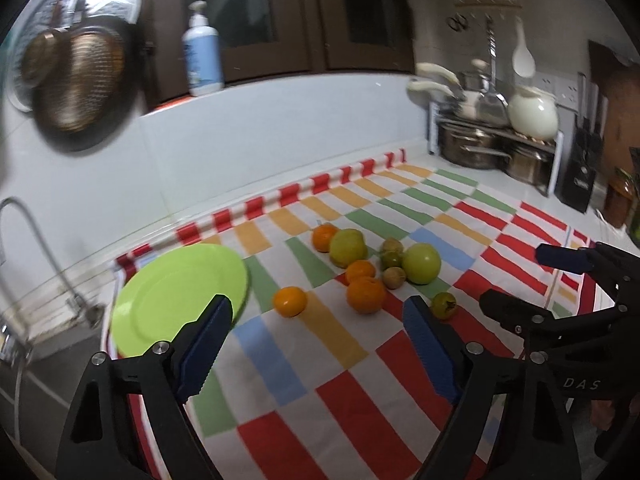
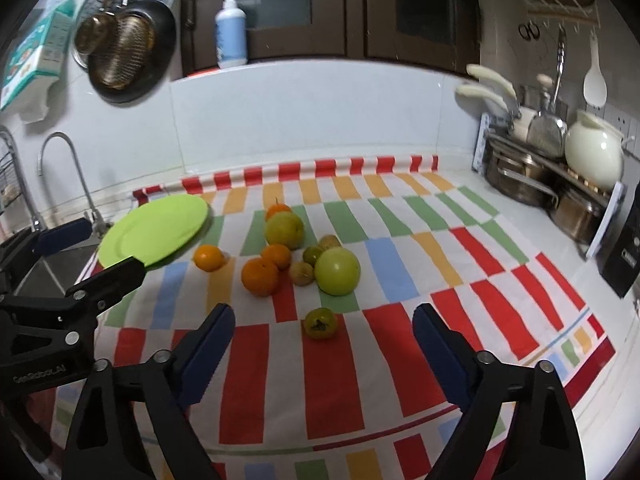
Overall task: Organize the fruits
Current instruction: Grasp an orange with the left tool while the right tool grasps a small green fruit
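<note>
Checkered cloth [image 2: 400, 264] covers the white counter [image 2: 532, 216] below tiled wall [image 2: 300, 120]; left gripper [image 1: 316, 320] and right gripper [image 2: 324, 328] both gape empty.

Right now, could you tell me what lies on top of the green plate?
Nothing: the green plate is bare where visible. In the right wrist view the left gripper covers its near edge, so that strip stays unseen.

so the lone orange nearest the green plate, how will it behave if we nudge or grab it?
Likely rolls: the lone orange is round and sits free on the flat checked cloth, apart from the fruit cluster. A push from the right could send it toward the green plate. Its glossy skin may slip between pads, though it looks firm enough for a centred squeeze.
</note>
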`<state>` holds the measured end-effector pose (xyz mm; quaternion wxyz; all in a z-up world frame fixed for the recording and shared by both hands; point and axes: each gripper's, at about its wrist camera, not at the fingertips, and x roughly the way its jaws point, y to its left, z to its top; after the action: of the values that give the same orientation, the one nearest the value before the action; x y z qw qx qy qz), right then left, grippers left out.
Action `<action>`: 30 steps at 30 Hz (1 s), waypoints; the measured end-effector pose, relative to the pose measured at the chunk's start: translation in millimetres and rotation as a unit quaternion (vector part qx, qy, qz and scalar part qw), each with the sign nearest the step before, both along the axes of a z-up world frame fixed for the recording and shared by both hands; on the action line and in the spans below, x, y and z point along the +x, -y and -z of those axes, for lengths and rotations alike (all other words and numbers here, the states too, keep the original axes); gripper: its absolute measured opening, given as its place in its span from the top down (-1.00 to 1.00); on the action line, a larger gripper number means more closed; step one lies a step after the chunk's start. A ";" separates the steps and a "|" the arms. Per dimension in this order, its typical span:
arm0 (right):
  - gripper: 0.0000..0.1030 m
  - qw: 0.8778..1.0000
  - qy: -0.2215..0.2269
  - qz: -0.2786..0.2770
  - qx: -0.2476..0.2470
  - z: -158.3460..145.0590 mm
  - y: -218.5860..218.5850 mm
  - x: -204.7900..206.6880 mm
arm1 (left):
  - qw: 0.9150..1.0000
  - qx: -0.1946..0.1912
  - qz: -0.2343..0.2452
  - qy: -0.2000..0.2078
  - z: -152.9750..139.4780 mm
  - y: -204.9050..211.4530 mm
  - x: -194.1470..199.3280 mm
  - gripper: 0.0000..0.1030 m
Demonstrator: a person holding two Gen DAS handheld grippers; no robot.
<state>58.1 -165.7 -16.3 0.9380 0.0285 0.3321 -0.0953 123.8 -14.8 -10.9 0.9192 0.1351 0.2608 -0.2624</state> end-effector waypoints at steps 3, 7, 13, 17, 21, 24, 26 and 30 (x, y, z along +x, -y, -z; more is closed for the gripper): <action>-0.60 1.000 -0.015 0.008 0.005 7.8 4.7 9.0 | 1.000 0.011 0.026 -0.010 7.0 10.6 11.9 -0.60; -0.51 0.999 -0.034 0.013 0.011 17.5 8.7 18.5 | 0.997 0.030 0.059 -0.029 18.8 25.6 26.3 -0.51; -0.33 0.998 -0.063 0.013 0.021 34.0 12.5 32.3 | 0.993 0.053 0.096 -0.054 39.0 46.6 45.1 -0.38; -0.25 0.996 -0.077 0.013 0.032 44.0 16.8 41.3 | 0.989 0.062 0.111 -0.072 51.9 57.6 59.2 -0.26; -0.19 0.995 -0.087 0.013 0.037 51.9 17.1 48.5 | 0.985 0.070 0.127 -0.093 64.7 68.5 72.0 -0.11; -0.10 0.995 -0.094 0.010 0.042 58.2 17.8 54.0 | 0.983 0.073 0.136 -0.103 70.8 73.8 77.9 -0.05; -0.03 0.994 -0.098 0.008 0.043 61.4 17.7 56.8 | 0.982 0.074 0.139 -0.103 73.2 76.7 80.8 -0.04; 0.08 0.994 -0.103 0.003 0.048 65.9 17.7 60.9 | 0.981 0.073 0.142 -0.111 78.0 80.5 85.5 0.01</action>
<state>119.0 -183.4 -82.2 0.8961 0.0640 0.4311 -0.0845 209.4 -95.2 -88.9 0.8252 0.2077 0.3583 -0.3841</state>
